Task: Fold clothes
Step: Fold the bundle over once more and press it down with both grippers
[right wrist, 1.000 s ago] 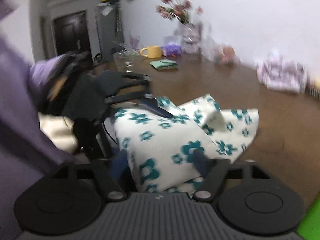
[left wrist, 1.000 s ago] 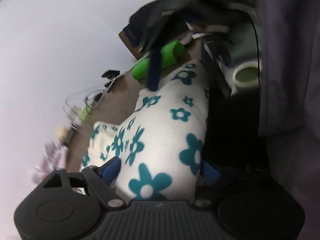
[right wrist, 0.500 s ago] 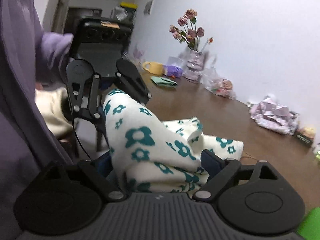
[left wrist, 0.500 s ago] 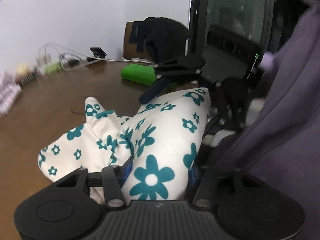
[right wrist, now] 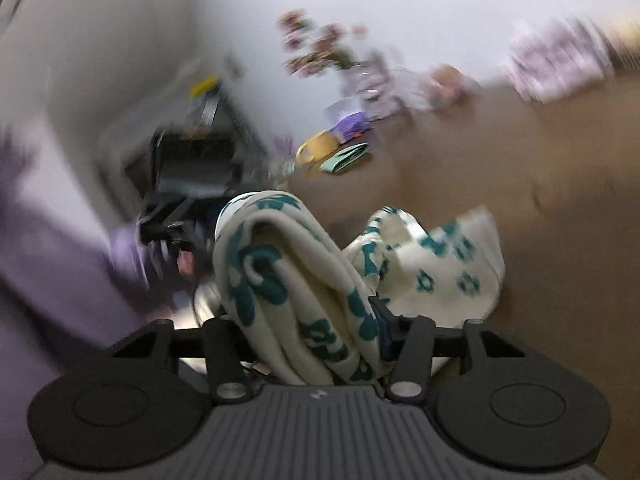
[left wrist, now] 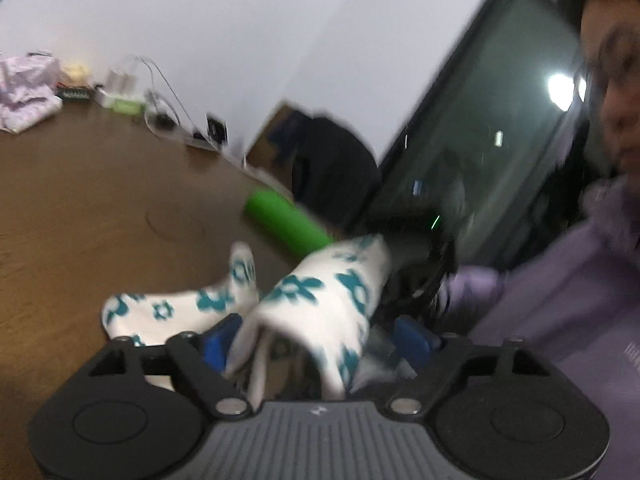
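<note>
The cloth (right wrist: 288, 280) is bunched, half on the table (left wrist: 80, 208) at six o'clock. Right gripper (right wrist: 320, 332) has just closed, pinching it; left gripper (left wrist: 316, 340) has just spread, cloth loose between. Folding is barely under way.

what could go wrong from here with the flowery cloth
1. The left claw has just been opening, with the floral cloth loose between its fingers, so that end may drop and undo the fold.
2. The right claw has just been closing on a thick bunched roll of cloth; layers could slip out unevenly.
3. The green roll lies close behind on the table; swinging cloth might knock it.
</note>
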Demonstrator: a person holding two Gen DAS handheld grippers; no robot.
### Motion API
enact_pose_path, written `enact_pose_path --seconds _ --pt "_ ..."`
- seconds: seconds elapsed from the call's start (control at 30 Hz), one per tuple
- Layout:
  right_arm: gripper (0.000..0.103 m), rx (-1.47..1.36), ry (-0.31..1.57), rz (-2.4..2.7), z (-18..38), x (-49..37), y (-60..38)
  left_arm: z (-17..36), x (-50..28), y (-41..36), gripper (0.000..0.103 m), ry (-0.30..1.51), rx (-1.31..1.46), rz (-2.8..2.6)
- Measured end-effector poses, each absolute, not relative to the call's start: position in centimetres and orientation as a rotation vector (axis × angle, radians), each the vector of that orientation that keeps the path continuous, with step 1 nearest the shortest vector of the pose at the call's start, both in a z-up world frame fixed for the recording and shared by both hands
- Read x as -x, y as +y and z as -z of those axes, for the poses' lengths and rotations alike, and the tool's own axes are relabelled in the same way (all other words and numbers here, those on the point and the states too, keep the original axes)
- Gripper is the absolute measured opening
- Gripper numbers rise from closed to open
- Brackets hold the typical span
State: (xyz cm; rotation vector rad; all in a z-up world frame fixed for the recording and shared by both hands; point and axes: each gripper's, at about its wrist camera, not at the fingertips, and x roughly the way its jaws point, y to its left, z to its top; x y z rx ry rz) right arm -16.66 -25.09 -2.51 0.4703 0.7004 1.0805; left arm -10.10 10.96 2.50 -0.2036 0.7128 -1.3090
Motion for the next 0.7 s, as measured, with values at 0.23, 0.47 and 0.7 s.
enact_pose_path --seconds 0.23,0.47,0.7 --pt "0.077 -0.603 0.738 -0.811 2.8 14.8 -26.3 -0.5 7.7 10.1 0.079 0.773 0.362 0.971" --pt "0.053 -0.565 0.57 -0.628 0.4 14.7 -27.3 0.4 8.7 10.2 0.059 0.752 0.37 0.796" --pt "0.038 -0.382 0.592 -0.562 1.5 13.7 -23.5 0.6 10.6 10.2 0.06 0.725 0.28 0.646"
